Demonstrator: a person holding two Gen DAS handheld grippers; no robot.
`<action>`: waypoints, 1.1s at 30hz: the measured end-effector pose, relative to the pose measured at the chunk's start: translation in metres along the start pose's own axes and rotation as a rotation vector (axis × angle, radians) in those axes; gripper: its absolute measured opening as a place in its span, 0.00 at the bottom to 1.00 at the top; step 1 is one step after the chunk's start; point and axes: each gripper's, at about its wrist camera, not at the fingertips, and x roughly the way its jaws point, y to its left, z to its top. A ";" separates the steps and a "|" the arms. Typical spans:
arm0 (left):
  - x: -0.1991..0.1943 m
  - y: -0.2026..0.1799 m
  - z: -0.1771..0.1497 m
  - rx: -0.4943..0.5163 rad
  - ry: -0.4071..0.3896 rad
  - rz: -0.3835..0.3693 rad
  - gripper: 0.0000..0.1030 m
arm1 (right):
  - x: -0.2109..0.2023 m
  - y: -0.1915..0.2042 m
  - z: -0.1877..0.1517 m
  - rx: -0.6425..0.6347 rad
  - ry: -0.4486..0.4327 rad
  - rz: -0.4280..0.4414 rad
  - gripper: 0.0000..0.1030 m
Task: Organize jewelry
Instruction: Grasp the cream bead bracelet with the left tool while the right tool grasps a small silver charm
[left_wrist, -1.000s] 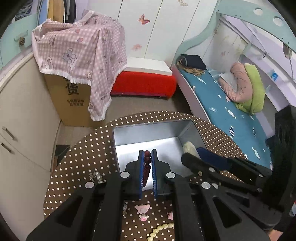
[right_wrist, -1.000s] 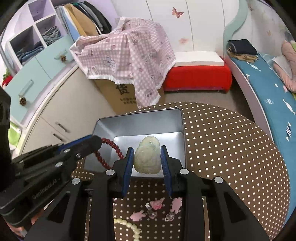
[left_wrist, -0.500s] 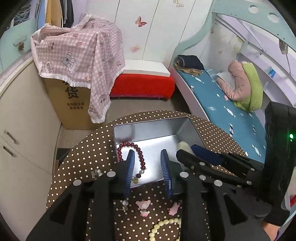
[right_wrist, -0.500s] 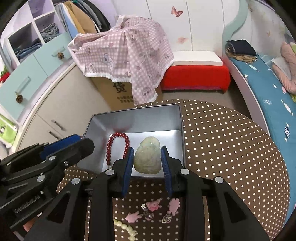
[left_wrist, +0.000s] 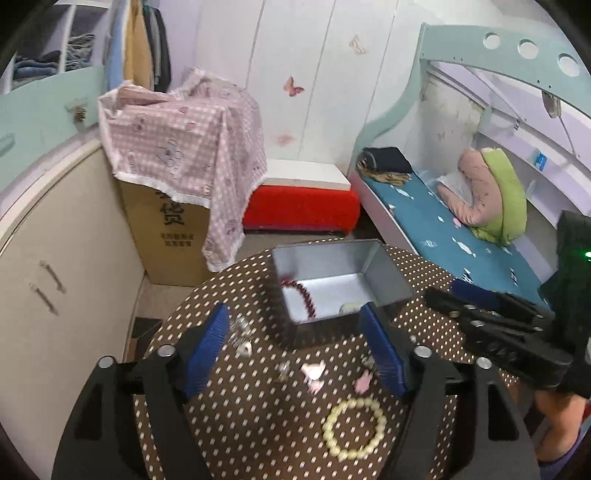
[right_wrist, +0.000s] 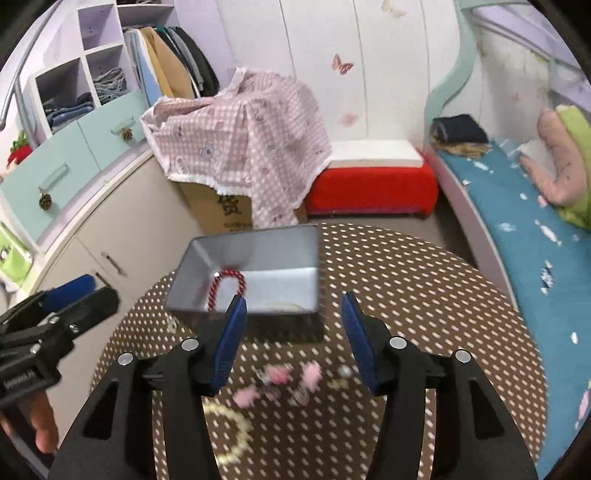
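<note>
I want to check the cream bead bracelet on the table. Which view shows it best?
The left wrist view: the cream bead bracelet lies whole and fairly sharp on the dotted tablecloth. The right wrist view shows it only blurred and partly hidden behind the right gripper.

From my right wrist camera the pale pendant (right_wrist: 282, 305) sits mostly hidden behind the near wall of the metal tin (right_wrist: 258, 315) — only a sliver shows. The pink charms (right_wrist: 279, 374) are smeared by motion, their shapes unreadable, and the cream bead bracelet (right_wrist: 225, 432) is a blur partly behind my own finger. From my left wrist camera the small clear pieces (left_wrist: 240, 332) are too blurred to identify — and the tin wall cuts off part of the red bead bracelet (left_wrist: 304, 299).
</note>
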 end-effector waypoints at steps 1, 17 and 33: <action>-0.004 0.001 -0.006 -0.004 -0.006 0.005 0.72 | -0.005 -0.002 -0.005 -0.005 -0.007 -0.013 0.53; 0.019 -0.020 -0.086 0.029 0.126 0.035 0.72 | -0.018 -0.039 -0.088 0.032 0.056 -0.062 0.55; 0.051 -0.035 -0.107 0.136 0.190 0.093 0.40 | -0.001 -0.036 -0.088 0.022 0.088 -0.058 0.55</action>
